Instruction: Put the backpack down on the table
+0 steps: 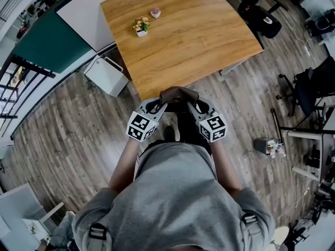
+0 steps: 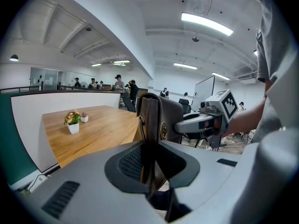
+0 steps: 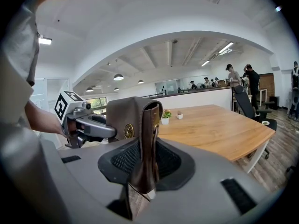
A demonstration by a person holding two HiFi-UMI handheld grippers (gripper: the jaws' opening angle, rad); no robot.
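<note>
Head view: the backpack (image 1: 178, 94) hangs between the two grippers at the near edge of the table (image 1: 199, 46). It is not yet set down. Whether its base has cleared the edge cannot be determined.

Possible faults, left to right:
- The flower pot (image 1: 140, 26) and the small pot (image 1: 155, 12) stand on the far left part of the table, well apart from the backpack. Carrying the load too far forward and to the left could knock them over.
- At centre, the base of the backpack could catch the table edge if it is moved forward too low. This would tip the load toward the person.
- If either side is released before the base rests on the wood, the backpack would probably swing on the other grip and drop to the floor.

Gripper state:
- The left gripper (image 1: 158, 105) has its jaws drawn close, with only a narrow gap. They are clamped on a brown fold at the left side of the backpack.
- The right gripper (image 1: 192, 105) has its jaws slightly wider. They are clamped on the matching brown fold at the right side.
- Neither gripper touches the table.
</note>
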